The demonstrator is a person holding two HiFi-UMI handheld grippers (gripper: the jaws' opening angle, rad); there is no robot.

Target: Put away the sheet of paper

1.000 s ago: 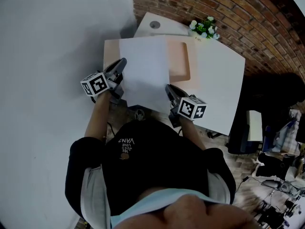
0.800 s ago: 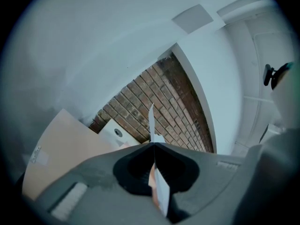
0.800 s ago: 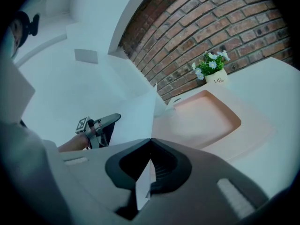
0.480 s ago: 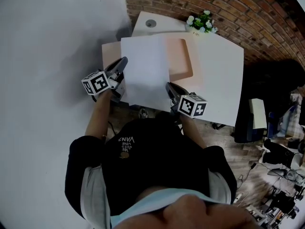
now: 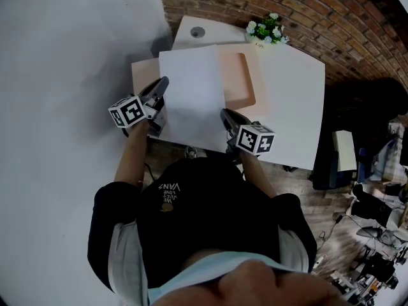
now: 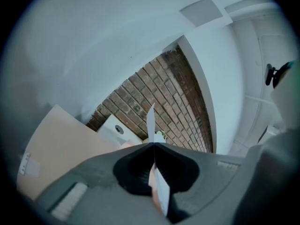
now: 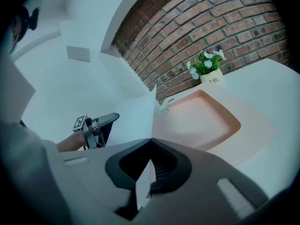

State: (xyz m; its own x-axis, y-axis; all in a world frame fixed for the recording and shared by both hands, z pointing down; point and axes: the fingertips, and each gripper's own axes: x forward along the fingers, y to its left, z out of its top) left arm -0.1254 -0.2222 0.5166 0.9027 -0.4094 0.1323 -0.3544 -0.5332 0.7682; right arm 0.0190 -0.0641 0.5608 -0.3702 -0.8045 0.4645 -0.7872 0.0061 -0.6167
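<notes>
White paper (image 5: 191, 97) hung above the pink tray (image 5: 247, 75), the left gripper (image 5: 162, 83) and right gripper (image 5: 225, 114) each clamped shut on an edge; laying it in seemed left to do.

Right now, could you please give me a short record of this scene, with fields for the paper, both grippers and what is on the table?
paper: one white sheet of paper, held between both grippers, hiding the tray's left part in the head view
left gripper: shut on the sheet's left edge
right gripper: shut on the sheet's near right corner
tray: peach, shallow, on the table; its visible part is empty
table: white
flower pot: small, at the table's far edge by the brick wall
</notes>
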